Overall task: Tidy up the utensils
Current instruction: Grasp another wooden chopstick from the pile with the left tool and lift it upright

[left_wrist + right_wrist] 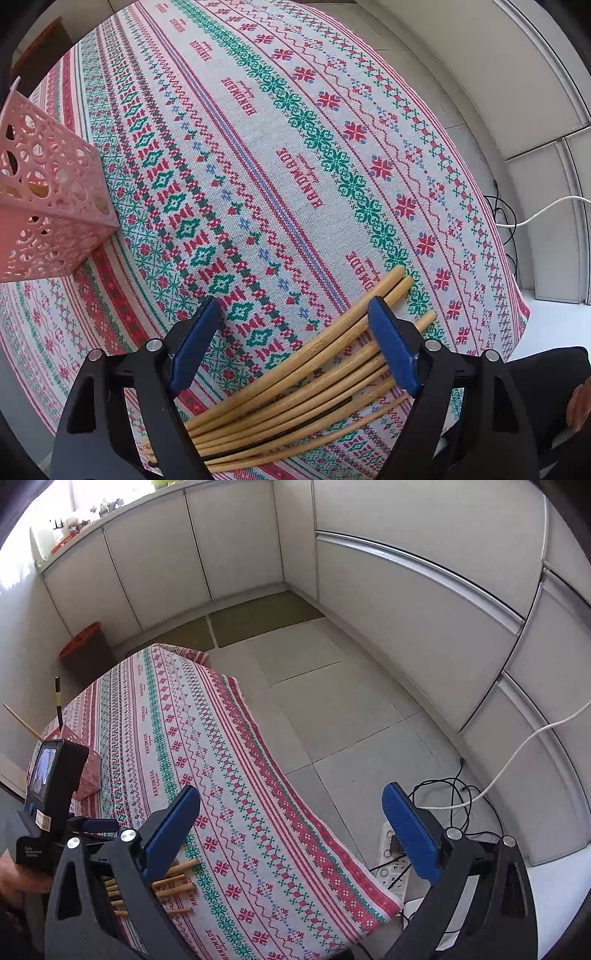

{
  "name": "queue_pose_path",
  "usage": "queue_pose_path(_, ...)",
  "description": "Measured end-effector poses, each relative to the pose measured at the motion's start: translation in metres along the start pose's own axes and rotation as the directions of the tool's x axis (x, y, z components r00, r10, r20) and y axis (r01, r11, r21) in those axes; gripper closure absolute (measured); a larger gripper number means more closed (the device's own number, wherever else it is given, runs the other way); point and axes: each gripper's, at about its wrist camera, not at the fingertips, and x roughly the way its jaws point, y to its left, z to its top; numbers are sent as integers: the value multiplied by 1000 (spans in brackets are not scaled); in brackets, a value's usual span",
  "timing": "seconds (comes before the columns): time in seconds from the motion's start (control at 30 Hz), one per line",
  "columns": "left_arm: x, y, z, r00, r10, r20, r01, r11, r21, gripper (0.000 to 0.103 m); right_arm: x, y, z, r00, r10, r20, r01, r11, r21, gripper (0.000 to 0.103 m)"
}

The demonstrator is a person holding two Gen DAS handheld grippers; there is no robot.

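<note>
A bundle of several bamboo chopsticks (295, 398), with one dark stick among them, lies on the patterned tablecloth (258, 166). My left gripper (295, 332) points straight down over it and stands open. The sticks run between its blue pads (195, 343), and some pass under the right one; neither pad presses on them. A pink perforated basket (48, 199) stands at the left. In the right wrist view my right gripper (291, 830) is open and holds nothing above the table's corner. The chopstick ends (177, 882) show beside its left finger. The basket (88, 775) holds a black stick (58, 701) and a bamboo one (22, 722).
The table edge (332, 830) drops to a tiled floor on the right. A power strip (395, 864) and cables (461, 797) lie there. A red bin (83, 642) stands beyond the far corner. The left unit's screen (42, 775) and a hand (14, 882) are at the left.
</note>
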Motion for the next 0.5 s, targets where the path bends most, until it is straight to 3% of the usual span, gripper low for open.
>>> queue_pose_path(0.17,2,-4,1,997,45,59,-48,998,47,29,4,5,-1,1000,-2,-15,2,1000,-18,7)
queue_pose_path(0.27,-2,-7,2,985,119,121,-130,988,79,51,9,9,-2,999,-5,-38,4,1000,-19,7)
queue_pose_path(0.33,-5,-7,3,984,111,141,-125,987,97,64,16,12,-2,997,10,-77,-10,1000,0,7)
queue_pose_path(0.4,-8,-11,2,983,94,159,-113,987,113,87,28,18,-4,988,27,-149,-25,1000,11,7)
queue_pose_path(0.5,-17,-7,-3,965,131,226,-157,982,101,90,48,30,-10,966,48,-254,-42,999,31,7)
